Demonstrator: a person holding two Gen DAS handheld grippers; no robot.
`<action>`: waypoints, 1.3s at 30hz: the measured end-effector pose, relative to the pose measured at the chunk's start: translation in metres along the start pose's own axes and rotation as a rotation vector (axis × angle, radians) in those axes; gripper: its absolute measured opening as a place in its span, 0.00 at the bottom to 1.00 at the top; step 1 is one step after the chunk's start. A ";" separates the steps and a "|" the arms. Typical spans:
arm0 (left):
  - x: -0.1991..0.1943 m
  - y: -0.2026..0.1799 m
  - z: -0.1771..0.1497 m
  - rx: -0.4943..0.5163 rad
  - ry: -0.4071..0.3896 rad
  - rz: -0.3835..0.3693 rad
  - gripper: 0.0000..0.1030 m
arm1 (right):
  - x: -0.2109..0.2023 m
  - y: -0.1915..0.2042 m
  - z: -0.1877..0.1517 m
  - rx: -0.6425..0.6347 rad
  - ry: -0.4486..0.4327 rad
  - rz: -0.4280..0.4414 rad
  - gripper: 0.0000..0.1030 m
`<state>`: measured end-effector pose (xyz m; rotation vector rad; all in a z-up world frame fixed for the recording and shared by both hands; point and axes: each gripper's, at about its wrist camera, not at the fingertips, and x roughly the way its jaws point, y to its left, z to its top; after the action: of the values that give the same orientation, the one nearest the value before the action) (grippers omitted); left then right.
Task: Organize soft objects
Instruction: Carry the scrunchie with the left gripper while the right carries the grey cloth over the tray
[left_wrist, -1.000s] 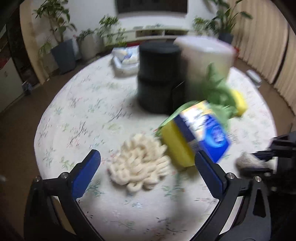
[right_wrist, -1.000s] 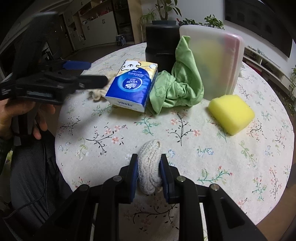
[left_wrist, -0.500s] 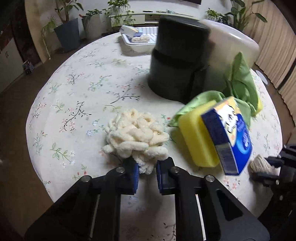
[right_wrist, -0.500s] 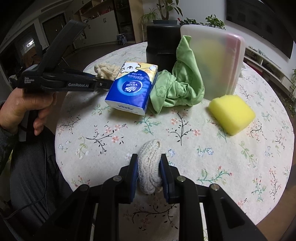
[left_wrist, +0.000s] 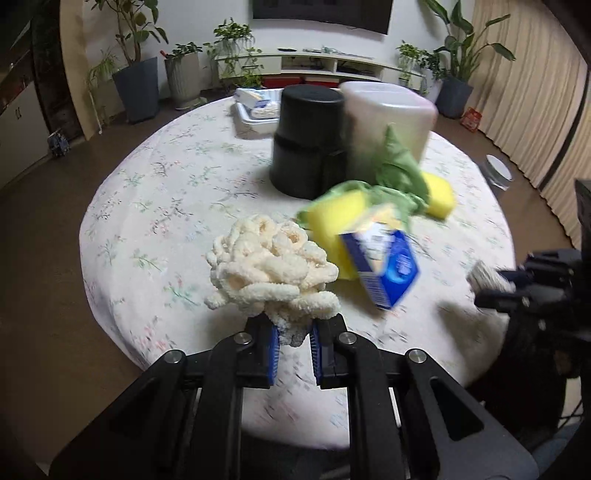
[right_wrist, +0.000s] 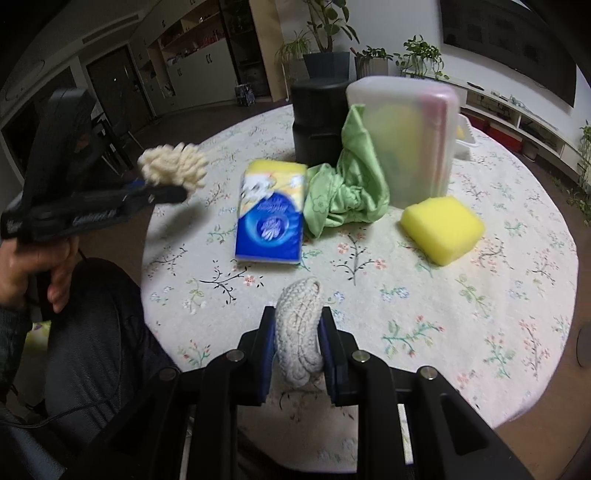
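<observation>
My left gripper (left_wrist: 293, 332) is shut on a cream, loopy chenille pad (left_wrist: 269, 262) and holds it clear of the table; in the right wrist view the pad (right_wrist: 173, 170) hangs at the left over the table's edge. My right gripper (right_wrist: 299, 332) is shut on a grey-white knitted roll (right_wrist: 299, 321) just above the flowered tablecloth (right_wrist: 480, 332). A blue and yellow tissue pack (right_wrist: 271, 218) leans on a yellow sponge (right_wrist: 277, 168). Beside it lie a crumpled green cloth (right_wrist: 347, 188) and a second yellow sponge (right_wrist: 443, 229).
A black cylindrical container (right_wrist: 317, 122) and a translucent lidded box (right_wrist: 410, 136) stand behind the cloth. A white tray (left_wrist: 255, 114) with small items sits at the table's far edge. A person's hand (right_wrist: 33, 273) and lap are at the left.
The left gripper went from wide open to shut on the cream pad, then lifted it off the table. The right gripper rose a little, still holding the knitted roll.
</observation>
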<state>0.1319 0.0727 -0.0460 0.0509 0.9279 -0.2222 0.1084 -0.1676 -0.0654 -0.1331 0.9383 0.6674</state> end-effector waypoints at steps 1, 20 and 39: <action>-0.003 -0.004 -0.002 0.006 0.001 -0.008 0.11 | -0.005 -0.001 -0.001 0.002 -0.003 -0.003 0.23; -0.034 0.013 0.053 0.004 -0.084 -0.016 0.12 | -0.076 -0.102 0.042 0.103 -0.085 -0.167 0.23; 0.066 0.057 0.250 0.161 -0.028 -0.002 0.12 | -0.034 -0.223 0.231 0.046 -0.076 -0.246 0.23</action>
<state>0.3791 0.0830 0.0483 0.1947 0.8806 -0.2989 0.3872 -0.2713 0.0606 -0.1785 0.8467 0.4203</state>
